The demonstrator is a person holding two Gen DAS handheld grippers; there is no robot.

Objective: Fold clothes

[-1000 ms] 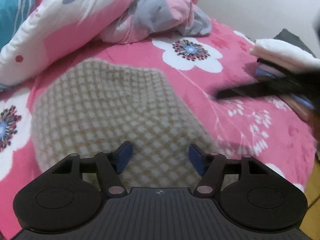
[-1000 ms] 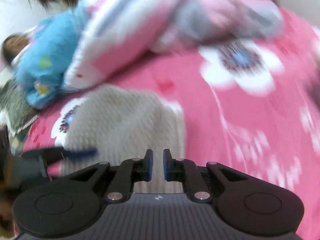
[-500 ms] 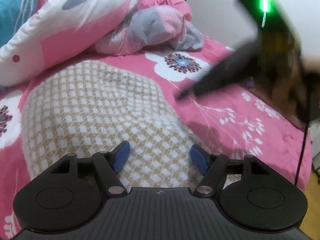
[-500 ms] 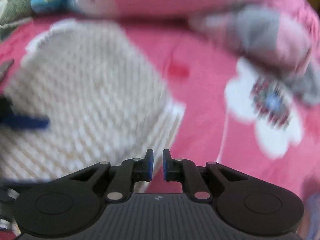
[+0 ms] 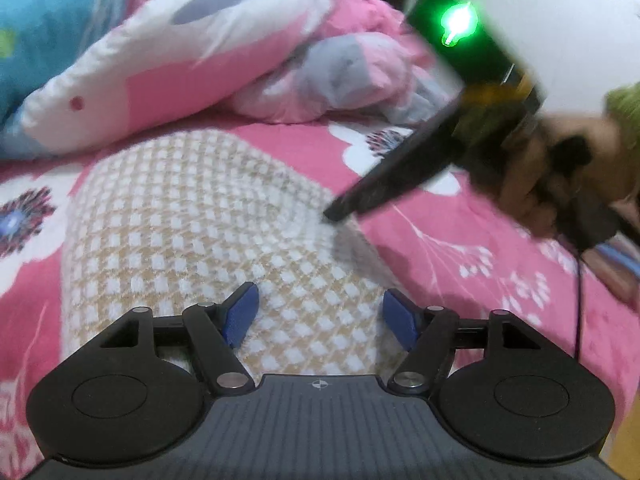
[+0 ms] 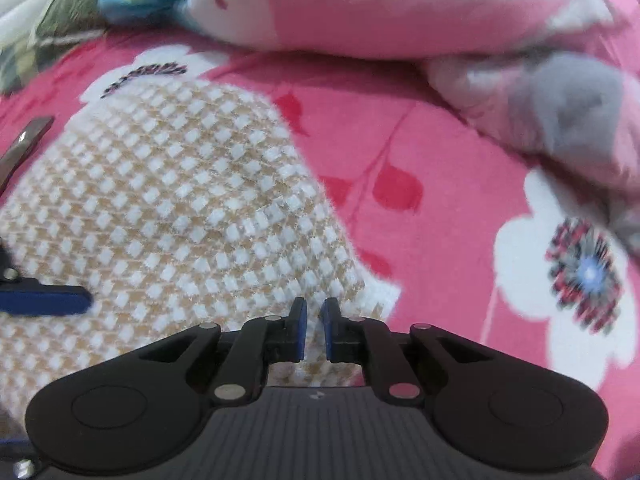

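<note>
A folded beige-and-white checked garment (image 5: 208, 216) lies flat on the pink floral bedspread (image 5: 460, 248). My left gripper (image 5: 322, 316) is open above its near edge, with nothing between the blue pads. In the left wrist view a hand (image 5: 560, 168) holds my right gripper (image 5: 336, 214), whose tip rests at the garment's right edge. In the right wrist view the right gripper (image 6: 314, 324) is shut, with a thin gap and nothing in it, over the garment's (image 6: 180, 208) near right corner. One blue pad (image 6: 48, 300) of the left gripper shows at the left.
A crumpled pink, white and grey quilt (image 5: 200, 60) lies along the far side of the bed, with a blue pillow (image 5: 40, 32) beside it. A black cable (image 5: 578, 300) hangs from the right gripper. The bed's right edge and floor (image 5: 628, 432) are near.
The right gripper swung in from the right and came down onto the garment's right edge. The left gripper stayed open over the near edge, shifting only slightly.
</note>
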